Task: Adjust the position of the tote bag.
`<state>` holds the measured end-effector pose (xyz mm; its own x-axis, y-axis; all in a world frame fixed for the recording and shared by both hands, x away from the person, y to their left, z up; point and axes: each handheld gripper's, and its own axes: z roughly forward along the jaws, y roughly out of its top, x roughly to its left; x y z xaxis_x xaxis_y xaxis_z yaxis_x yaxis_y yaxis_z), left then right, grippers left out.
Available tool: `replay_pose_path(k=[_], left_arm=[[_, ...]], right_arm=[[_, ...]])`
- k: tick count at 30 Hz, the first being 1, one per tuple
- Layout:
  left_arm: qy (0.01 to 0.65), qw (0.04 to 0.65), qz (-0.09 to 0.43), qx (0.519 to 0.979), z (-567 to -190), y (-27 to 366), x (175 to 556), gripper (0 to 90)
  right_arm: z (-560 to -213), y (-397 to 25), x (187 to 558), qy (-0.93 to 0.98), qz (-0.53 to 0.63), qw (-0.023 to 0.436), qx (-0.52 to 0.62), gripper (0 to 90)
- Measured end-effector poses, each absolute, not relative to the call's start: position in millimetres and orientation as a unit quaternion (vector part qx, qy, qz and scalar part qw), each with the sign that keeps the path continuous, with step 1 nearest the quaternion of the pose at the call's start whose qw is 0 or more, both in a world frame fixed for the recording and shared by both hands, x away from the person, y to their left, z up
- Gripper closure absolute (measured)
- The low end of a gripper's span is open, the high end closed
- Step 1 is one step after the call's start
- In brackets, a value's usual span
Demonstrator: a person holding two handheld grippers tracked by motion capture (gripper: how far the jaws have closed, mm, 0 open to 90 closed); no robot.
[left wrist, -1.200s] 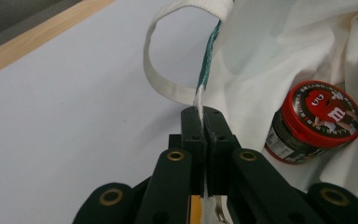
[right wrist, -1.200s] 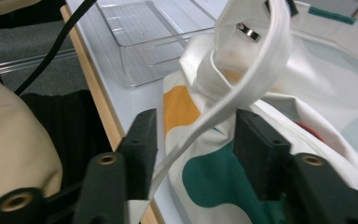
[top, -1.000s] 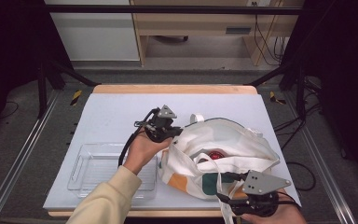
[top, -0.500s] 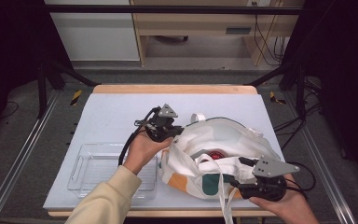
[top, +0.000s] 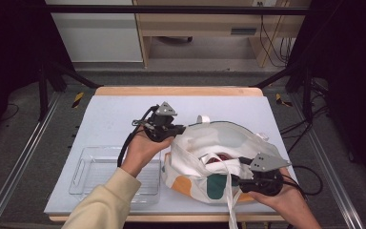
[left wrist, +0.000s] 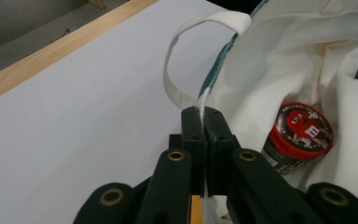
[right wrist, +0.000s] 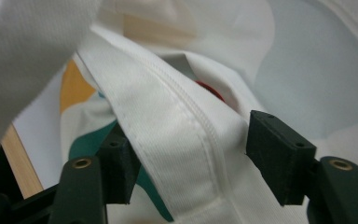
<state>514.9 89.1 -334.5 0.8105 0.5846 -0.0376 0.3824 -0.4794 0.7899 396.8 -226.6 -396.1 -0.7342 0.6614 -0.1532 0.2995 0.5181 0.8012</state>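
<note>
A white tote bag (top: pixel 193 155) with green and orange patches lies open on the table's right half. Inside it lies a red-lidded candy tub (left wrist: pixel 300 134), seen as a red spot (top: pixel 214 160) in the high view. My left gripper (left wrist: pixel 204 114) is shut on the bag's rim beside a handle loop (left wrist: pixel 200 25); from above it (top: pixel 177 129) sits at the bag's far left edge. My right gripper (right wrist: pixel 198 158) is open, with a white bag strap (right wrist: pixel 177 140) lying between its jaws. It (top: pixel 240 180) is at the bag's near right side.
A clear plastic tray (top: pixel 100 174) stands on the near left of the pale table (top: pixel 114 119). The table's wooden edge (top: pixel 171 90) runs along the far side. Metal rails flank both sides.
My right gripper has moved forward from the table's near edge up to the bag, and the strap now lies between its jaws. The left gripper has held still on the rim.
</note>
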Motion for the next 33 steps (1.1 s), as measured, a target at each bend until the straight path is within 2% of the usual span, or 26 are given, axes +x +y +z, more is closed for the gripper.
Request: replay_pose_path(k=[3, 4, 7, 10, 20, 24, 33], left_arm=[[0.283, 0.424, 0.12, 0.852, -334, 89, 514, 88.9], [0.283, 0.424, 0.12, 0.852, -334, 89, 514, 88.9], [0.279, 0.422, 0.122, 0.854, -335, 87, 512, 88.9], [0.279, 0.422, 0.125, 0.854, -336, 87, 511, 88.9], [0.287, 0.422, 0.139, 0.848, -337, 90, 511, 89.0], [0.289, 0.422, 0.146, 0.847, -338, 91, 511, 89.0], [0.288, 0.416, 0.158, 0.848, -344, 90, 509, 89.0]], right_arm=[[-398, -231, 397, 0.837, 0.402, 0.227, 0.294, 54.2], [-398, -231, 397, 0.837, 0.402, 0.227, 0.294, 54.2], [-395, -233, 395, 0.83, 0.411, 0.234, 0.295, 69.6], [-391, -232, 393, 0.831, 0.408, 0.243, 0.288, 75.7], [-385, -233, 361, 0.851, 0.388, 0.25, 0.25, 84.5], [-390, -233, 353, 0.863, 0.374, 0.237, 0.242, 86.2], [-409, -231, 335, 0.899, 0.343, 0.174, 0.21, 86.8]])
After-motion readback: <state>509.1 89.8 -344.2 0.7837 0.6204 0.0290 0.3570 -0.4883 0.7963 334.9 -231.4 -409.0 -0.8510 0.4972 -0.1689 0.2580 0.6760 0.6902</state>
